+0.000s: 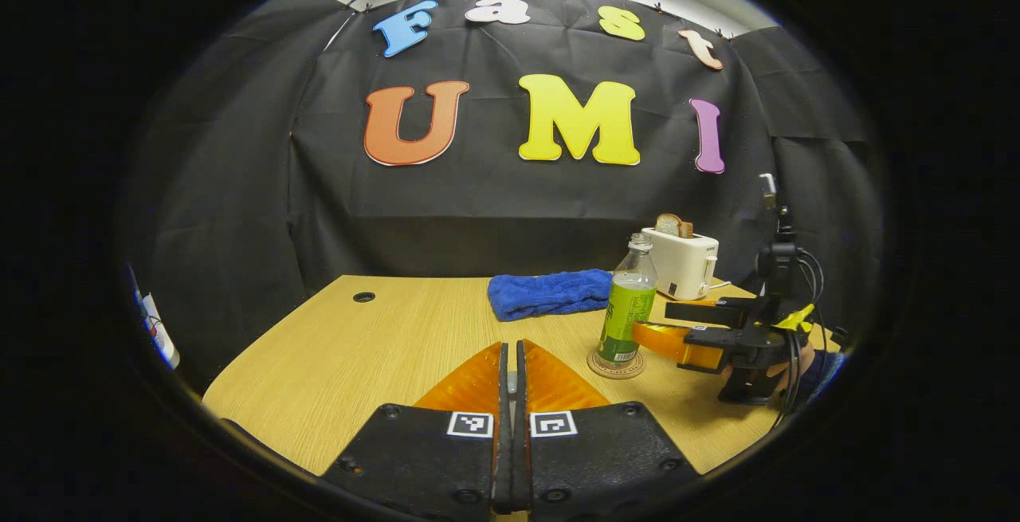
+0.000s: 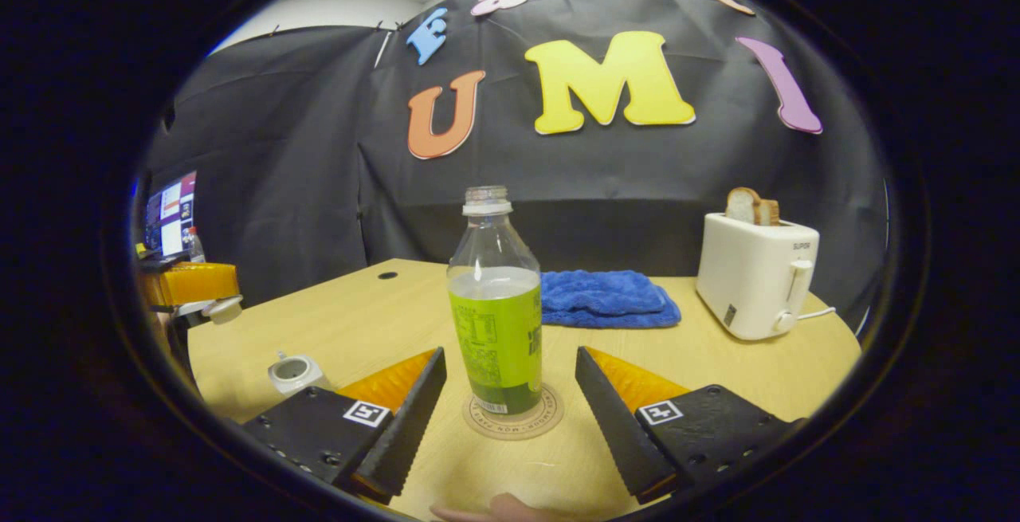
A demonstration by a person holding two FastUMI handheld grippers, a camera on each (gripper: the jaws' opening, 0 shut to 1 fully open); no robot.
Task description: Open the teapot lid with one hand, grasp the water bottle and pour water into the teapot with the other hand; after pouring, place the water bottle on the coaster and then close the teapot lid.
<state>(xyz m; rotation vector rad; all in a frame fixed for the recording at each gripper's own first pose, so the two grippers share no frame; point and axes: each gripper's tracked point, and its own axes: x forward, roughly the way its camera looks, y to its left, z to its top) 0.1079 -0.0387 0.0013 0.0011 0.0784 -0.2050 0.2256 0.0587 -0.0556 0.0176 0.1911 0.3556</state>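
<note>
In the right gripper view the lidless teapot [image 2: 293, 372] sits at the left surface [image 2: 358, 315] edge, beside the right gripper [image 2: 510, 394], whose jaws are spread either side of the upright water bottle [image 2: 494, 307] on its coaster [image 2: 514, 420], not touching it. The left gripper [image 1: 511, 363] has its jaws pressed together. The bottle's green label print is too small to read; the toaster [image 2: 757, 283] at right bears small lettering, too blurred to make out.

in the right gripper view the water bottle [image 2: 496, 307] stands upright on the coaster [image 2: 514, 413], between the right gripper's [image 2: 510, 394] spread fingers. the towel [image 2: 607, 299] lies behind it, the toaster [image 2: 757, 275] ahead to the right, the teapot [image 2: 293, 373] left of the left finger.
</note>
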